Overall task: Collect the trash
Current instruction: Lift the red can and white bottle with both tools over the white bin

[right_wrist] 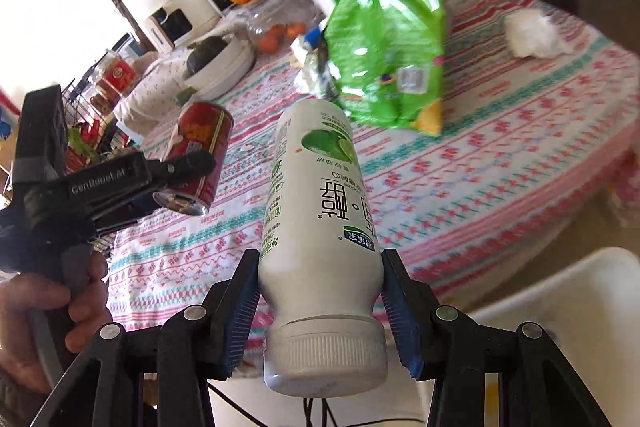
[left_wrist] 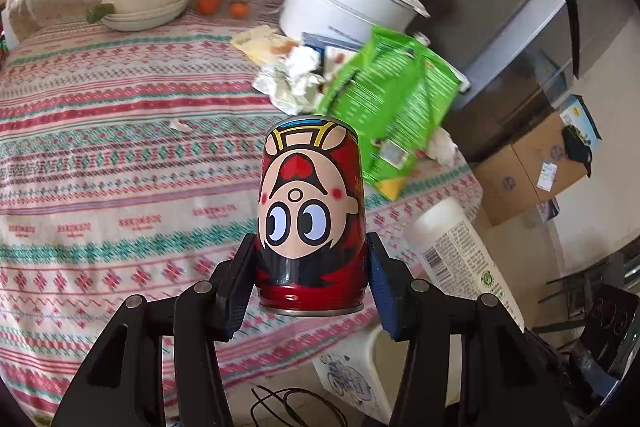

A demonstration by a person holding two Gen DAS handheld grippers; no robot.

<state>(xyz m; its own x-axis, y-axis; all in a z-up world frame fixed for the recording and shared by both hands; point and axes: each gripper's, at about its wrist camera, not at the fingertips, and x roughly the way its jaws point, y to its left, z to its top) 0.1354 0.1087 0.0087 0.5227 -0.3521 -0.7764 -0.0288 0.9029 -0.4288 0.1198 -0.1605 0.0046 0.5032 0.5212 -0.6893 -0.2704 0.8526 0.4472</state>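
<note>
Patterned woven tablecloth [left_wrist: 120, 155] covers a round table, with both claws lifted above its near edge.

Left gripper [left_wrist: 310, 283] clamps a glossy red metal can [left_wrist: 312, 215], cartoon face upside down; right gripper [right_wrist: 318, 303] clamps a smooth white plastic bottle [right_wrist: 316, 227], ribbed cap toward the camera. Beyond the can lie a crinkled green bag [left_wrist: 388, 107], crumpled paper [left_wrist: 296, 75] and a white pot [left_wrist: 344, 3].

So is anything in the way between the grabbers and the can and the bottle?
No. The left gripper already clamps the red can, and the right gripper clamps the white bottle. No bin is clearly in view, so that path can't be judged.
</note>
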